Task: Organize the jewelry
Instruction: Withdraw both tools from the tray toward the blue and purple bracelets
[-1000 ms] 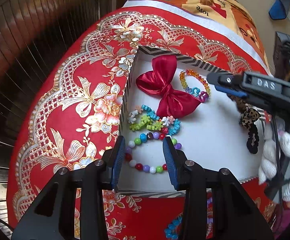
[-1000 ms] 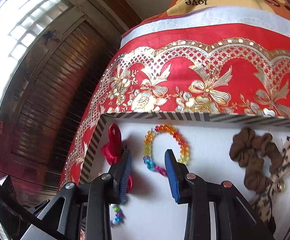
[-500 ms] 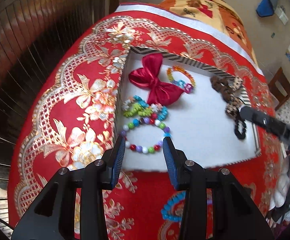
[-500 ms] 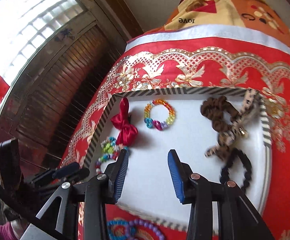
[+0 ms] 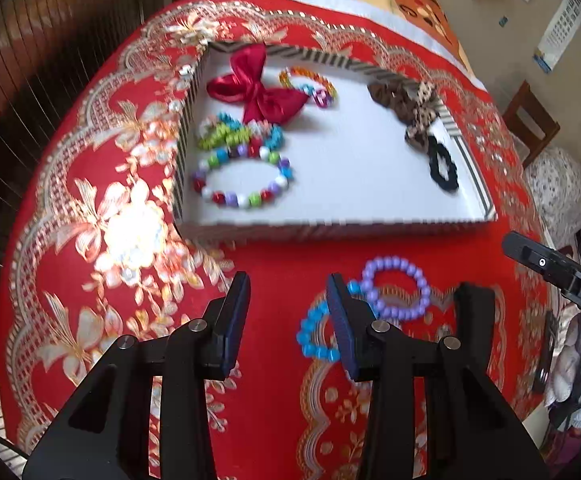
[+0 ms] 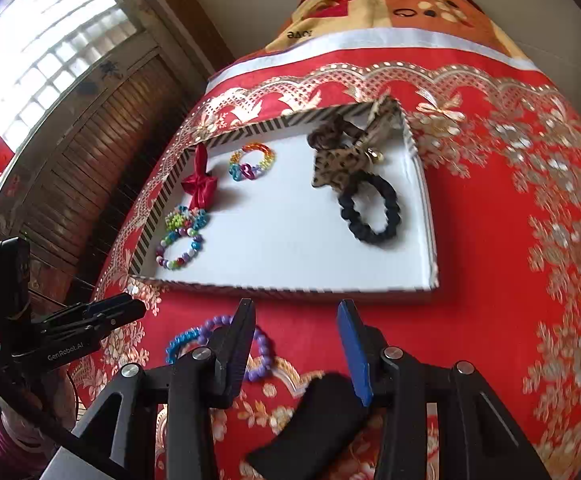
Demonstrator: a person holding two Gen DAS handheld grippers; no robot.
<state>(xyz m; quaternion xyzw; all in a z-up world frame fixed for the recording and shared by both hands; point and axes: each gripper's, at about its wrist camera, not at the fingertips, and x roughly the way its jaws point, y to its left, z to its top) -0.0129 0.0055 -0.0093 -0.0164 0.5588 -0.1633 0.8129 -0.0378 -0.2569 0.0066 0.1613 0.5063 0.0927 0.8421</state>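
Observation:
A white tray with a striped rim (image 5: 330,226) (image 6: 290,290) lies on the red cloth. In it are a red bow (image 5: 256,90) (image 6: 199,184), a multicolour bead bracelet (image 5: 242,180) (image 6: 179,249), a green-blue bead cluster (image 5: 238,132), a rainbow bracelet (image 5: 308,82) (image 6: 251,161), a leopard scrunchie (image 5: 410,112) (image 6: 346,152) and a black scrunchie (image 5: 442,164) (image 6: 370,208). In front of the tray lie a purple bracelet (image 5: 396,292) (image 6: 264,354) and a blue one (image 5: 314,340) (image 6: 180,342). My left gripper (image 5: 286,312) is open just left of them. My right gripper (image 6: 296,344) is open, above a black item (image 6: 310,424).
The red and gold patterned cloth (image 5: 102,208) covers a rounded table that drops off on all sides. A dark wooden shutter wall (image 6: 90,152) stands to the left. A wooden chair (image 5: 530,124) stands beyond the table at the right.
Both grippers have pulled back from over the tray toward the table's near side. The purple and blue bracelets in front of the tray have come into view. Both stay open.

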